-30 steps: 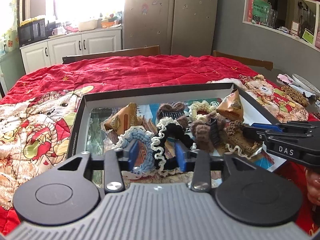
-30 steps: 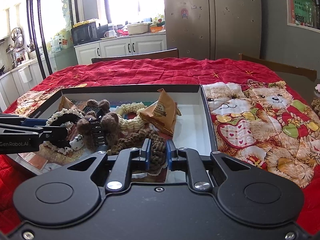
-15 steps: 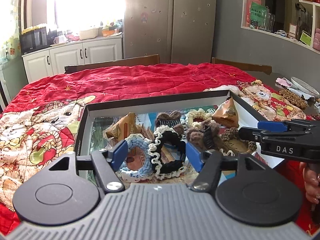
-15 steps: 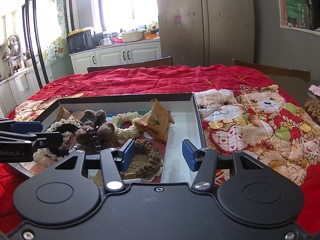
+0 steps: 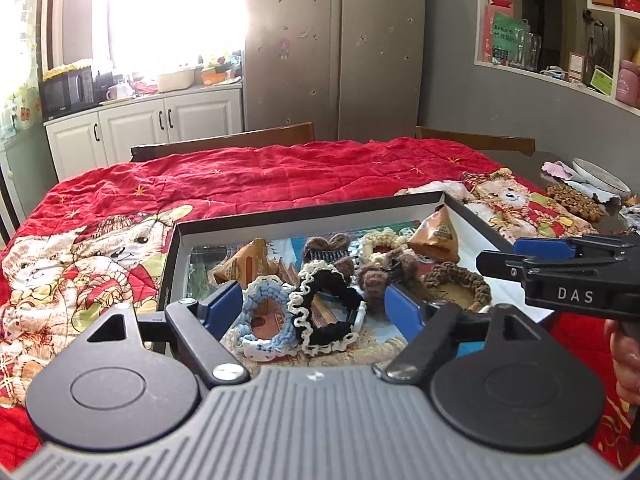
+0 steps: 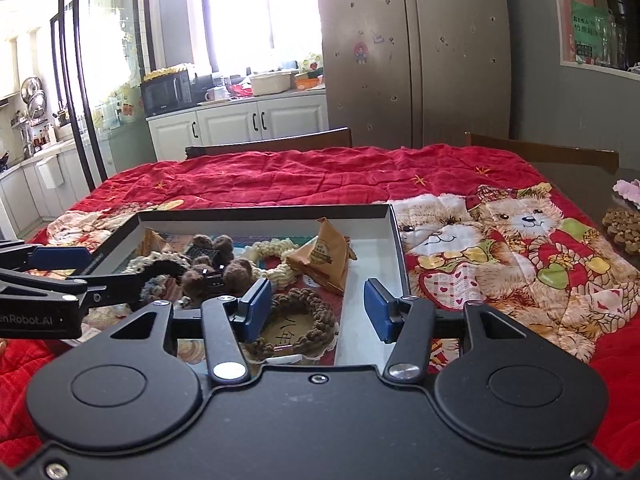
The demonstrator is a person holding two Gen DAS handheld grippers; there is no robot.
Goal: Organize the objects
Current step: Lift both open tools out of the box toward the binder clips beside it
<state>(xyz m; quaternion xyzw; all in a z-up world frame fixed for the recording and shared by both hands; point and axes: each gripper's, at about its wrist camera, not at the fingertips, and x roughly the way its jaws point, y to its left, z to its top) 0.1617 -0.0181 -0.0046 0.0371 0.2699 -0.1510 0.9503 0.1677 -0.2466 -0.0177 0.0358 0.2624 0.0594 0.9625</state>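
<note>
Presently, on the left wrist view, the left gripper [image 5: 314, 312] stands with jaws wide apart and nothing held. Between and just beyond its blue pads lie the light blue crocheted scrunchie [image 5: 262, 320] and the black scrunchie with cream trim [image 5: 328, 312], touching each other, inside the shallow black-rimmed box [image 5: 308, 210]. Both rest on the box floor, rings roughly flat, the black one partly tipped up. The right gripper [image 5: 496, 258] enters from the right, over the brown scrunchie [image 5: 460, 280].

On the right wrist view, the right gripper [image 6: 318, 308] is likewise spread and empty. The brown crocheted scrunchie [image 6: 304, 328] lies flat just ahead of the left pad, off-centre toward that side. A triangular snack packet [image 6: 324, 258] sits further in; fuzzy brown hair clips [image 6: 216, 270] lie to the left.

Judgement: each gripper is nearer its own scrunchie; the right would need a slight leftward shift to straddle the ring.
</note>
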